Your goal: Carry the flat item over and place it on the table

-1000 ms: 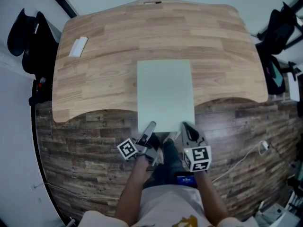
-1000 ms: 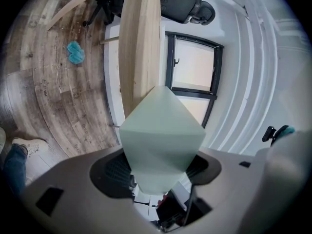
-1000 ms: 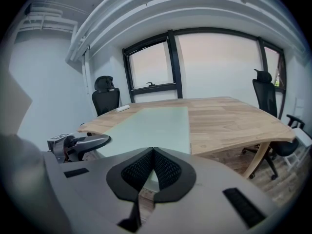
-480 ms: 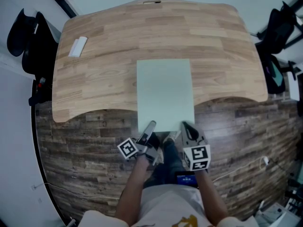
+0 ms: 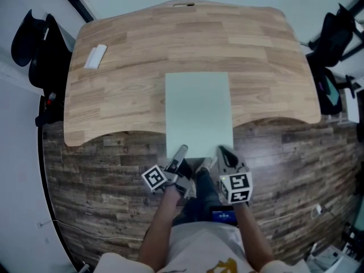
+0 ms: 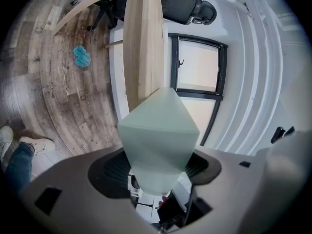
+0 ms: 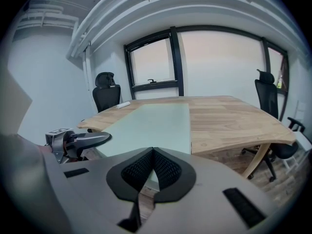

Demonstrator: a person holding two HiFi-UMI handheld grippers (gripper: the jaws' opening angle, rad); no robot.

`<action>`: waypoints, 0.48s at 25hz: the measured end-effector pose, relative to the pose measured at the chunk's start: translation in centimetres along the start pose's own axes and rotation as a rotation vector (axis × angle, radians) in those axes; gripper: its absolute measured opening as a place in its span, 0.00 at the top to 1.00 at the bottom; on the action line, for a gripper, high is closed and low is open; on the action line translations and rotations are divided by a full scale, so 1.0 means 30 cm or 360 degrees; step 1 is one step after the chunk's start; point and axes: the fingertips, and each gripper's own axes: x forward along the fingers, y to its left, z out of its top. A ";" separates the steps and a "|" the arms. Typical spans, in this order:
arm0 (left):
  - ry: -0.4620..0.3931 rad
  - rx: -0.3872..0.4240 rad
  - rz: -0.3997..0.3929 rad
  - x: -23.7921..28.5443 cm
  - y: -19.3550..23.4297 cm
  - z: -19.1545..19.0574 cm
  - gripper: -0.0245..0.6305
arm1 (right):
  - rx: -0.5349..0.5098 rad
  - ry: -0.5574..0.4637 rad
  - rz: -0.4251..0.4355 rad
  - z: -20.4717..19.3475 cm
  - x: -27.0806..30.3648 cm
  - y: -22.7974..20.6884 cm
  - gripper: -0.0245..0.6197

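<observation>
Table (image 5: 125, 67) of pale wood fills the far half of the scene. The flat green sheet (image 5: 198, 110) lies along its near middle, with its near end overhanging the edge towards the person. Over the last second the sheet has hardly moved, so the carry looks done and the release is probably next. The left gripper (image 5: 181, 152) is clamped on the sheet's near left corner, and the right gripper (image 5: 223, 152) is closed on its near right edge. A small white block (image 5: 94, 56) lies far left.
</observation>
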 end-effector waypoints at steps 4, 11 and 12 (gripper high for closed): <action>-0.0005 -0.0014 0.0007 0.001 -0.003 -0.001 0.52 | 0.0038 0.0004 0.0011 0.001 0.005 -0.001 0.97; 0.0011 -0.0010 0.0035 -0.005 -0.005 -0.012 0.52 | -0.0005 0.0011 -0.0009 0.023 0.003 -0.006 0.96; 0.0019 -0.0007 0.0044 -0.006 -0.003 -0.016 0.51 | -0.0007 -0.0002 -0.0015 0.024 0.004 -0.009 0.97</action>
